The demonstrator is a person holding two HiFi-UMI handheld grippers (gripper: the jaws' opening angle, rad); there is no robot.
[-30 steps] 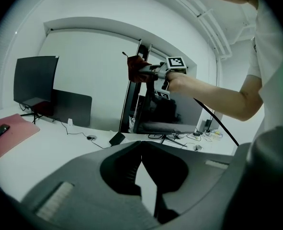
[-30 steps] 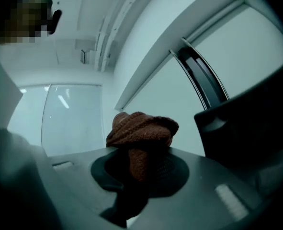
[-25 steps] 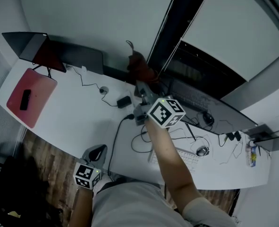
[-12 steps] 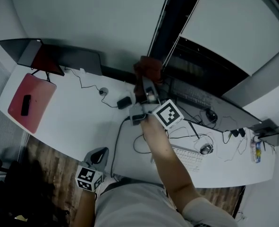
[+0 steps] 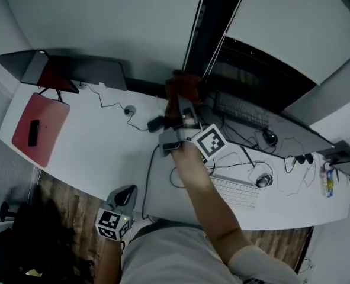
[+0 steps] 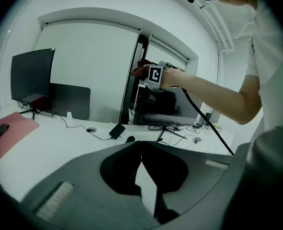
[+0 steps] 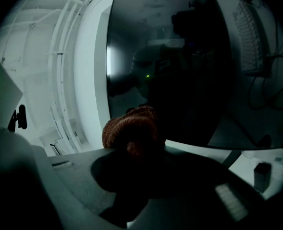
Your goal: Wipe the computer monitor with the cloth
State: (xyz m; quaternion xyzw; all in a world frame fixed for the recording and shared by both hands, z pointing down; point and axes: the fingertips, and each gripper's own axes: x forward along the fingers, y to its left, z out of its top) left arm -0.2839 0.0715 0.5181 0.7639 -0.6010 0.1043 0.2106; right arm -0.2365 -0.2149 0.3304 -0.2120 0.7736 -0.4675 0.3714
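Cloth (image 5: 183, 86) has moved toward monitor (image 5: 251, 70), clamped by right gripper (image 5: 185, 107).

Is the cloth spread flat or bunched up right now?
Bunched up: the cloth shows as a rounded wad clamped in the right tool, held in front of the dark monitor.

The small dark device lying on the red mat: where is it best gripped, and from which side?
Grip the dark device across its two long edges, near the middle, coming from straight above. It lies flat on the red mat, a thin oblong, so the underside is out of reach, and its narrow width probably fits between the jaws.
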